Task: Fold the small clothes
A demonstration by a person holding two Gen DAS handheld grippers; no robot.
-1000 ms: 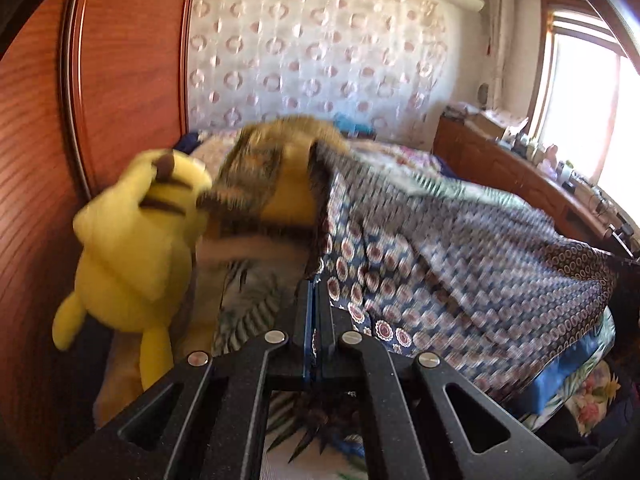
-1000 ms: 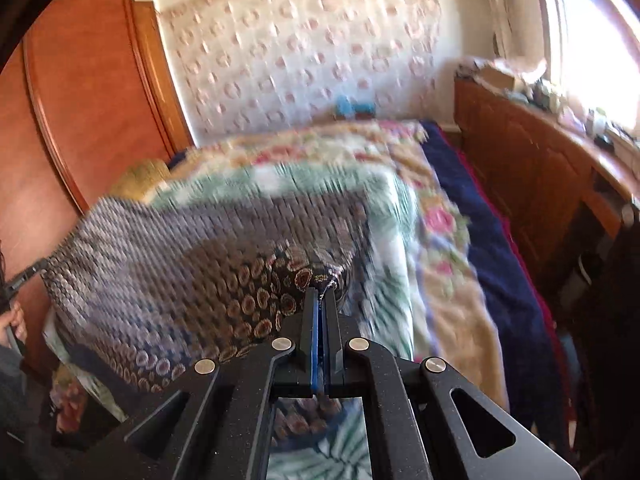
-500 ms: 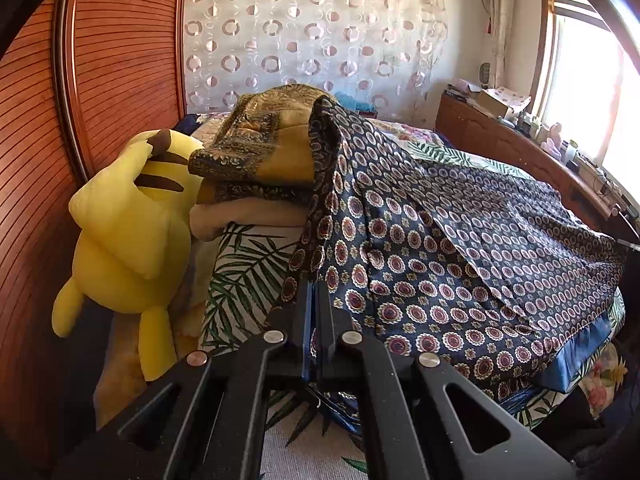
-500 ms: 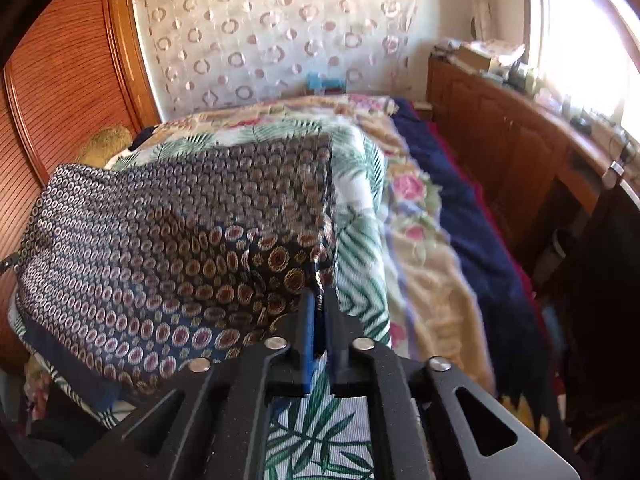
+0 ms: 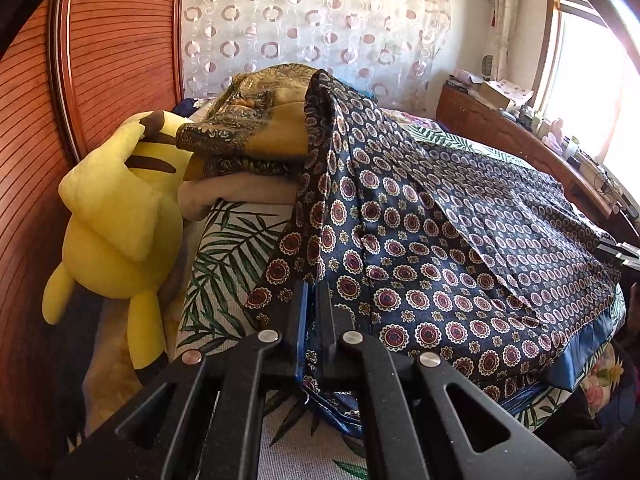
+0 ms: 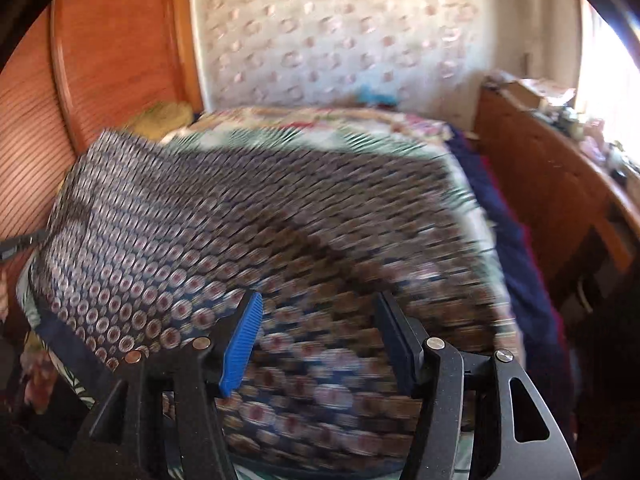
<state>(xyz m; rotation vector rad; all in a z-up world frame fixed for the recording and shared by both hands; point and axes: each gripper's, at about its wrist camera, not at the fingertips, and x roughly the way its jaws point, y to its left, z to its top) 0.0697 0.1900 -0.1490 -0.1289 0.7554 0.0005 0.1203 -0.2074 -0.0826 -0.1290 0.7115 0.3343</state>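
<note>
The patterned cloth (image 5: 460, 240) lies spread over the near end of the bed (image 5: 224, 264), a dark blue thing covered in little round medallions, with a plain blue band along its lower edge. One end of it runs up onto the pile of folded blankets (image 5: 256, 140) by the yellow plush toy (image 5: 116, 216), and the rest slopes down across the leaf-print sheet toward the window side.

The left gripper (image 5: 314, 300) has its fingers pressed nearly together on a bunched edge of the cloth at the near corner, so that side is held. The right gripper (image 6: 320, 332) is another matter: its blue-padded finger (image 6: 242, 344) and the black one stand wide apart with nothing between them, hovering just above the cloth (image 6: 240, 232) (that view is badly smeared, so I can't say whether the tips touch the fabric).

As for progress, I'd call it early. The cloth looks laid out more or less flat, with one layer lapping over another down the middle, which may be a first fold or just how it landed; I can't tell. No tidy folded packet is there yet. What seems left is squaring it up, folding it over at least once more, and setting it down neatly.
</note>
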